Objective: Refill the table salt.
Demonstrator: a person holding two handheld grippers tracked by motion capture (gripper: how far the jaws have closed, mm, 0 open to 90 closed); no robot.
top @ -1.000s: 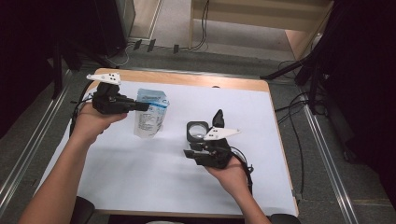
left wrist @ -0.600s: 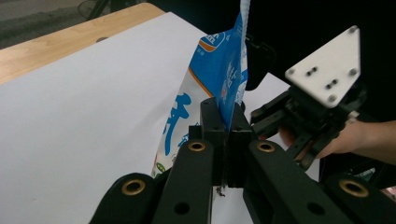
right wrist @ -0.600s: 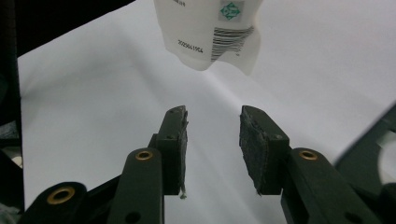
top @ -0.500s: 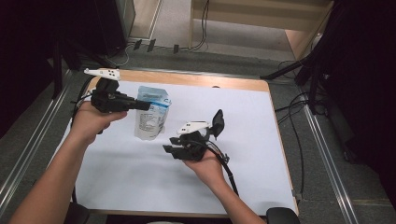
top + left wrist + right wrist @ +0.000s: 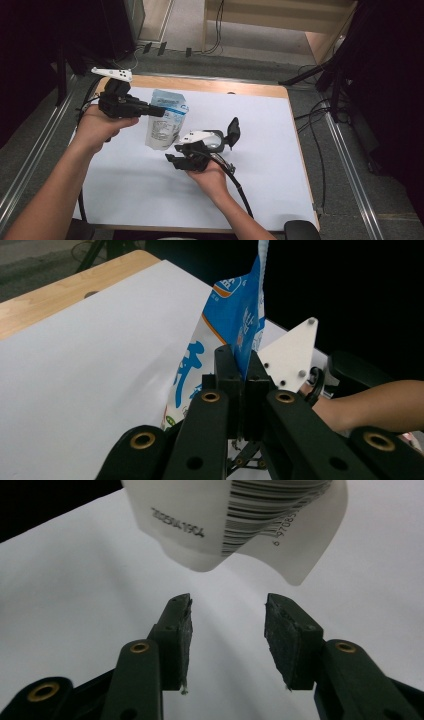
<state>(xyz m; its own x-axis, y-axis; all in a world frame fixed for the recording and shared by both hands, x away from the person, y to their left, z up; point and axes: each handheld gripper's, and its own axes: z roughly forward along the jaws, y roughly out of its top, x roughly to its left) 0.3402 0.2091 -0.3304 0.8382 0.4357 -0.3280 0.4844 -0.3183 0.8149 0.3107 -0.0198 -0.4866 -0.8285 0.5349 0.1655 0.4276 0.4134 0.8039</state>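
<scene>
Bench (image 5: 280, 165): white sheet over a wooden top, lying under both grippers.
Pouch (image 5: 165, 122): white and blue stand-up bag, hanging from the left gripper just above the sheet; its underside is straight ahead of the right gripper.
Writing: barcode and a printed code reading about "20250414904" on the pouch's white bottom; blue characters on its side, unreadable.
Left gripper (image 5: 159, 112): jaws clamped tight on the pouch's top seam, pointing level toward the right gripper.
Right gripper (image 5: 227, 615): jaws part-way apart, just been opening, nothing between them.
Change: right hand has slid across the sheet toward the pouch; pouch lifted slightly.
</scene>
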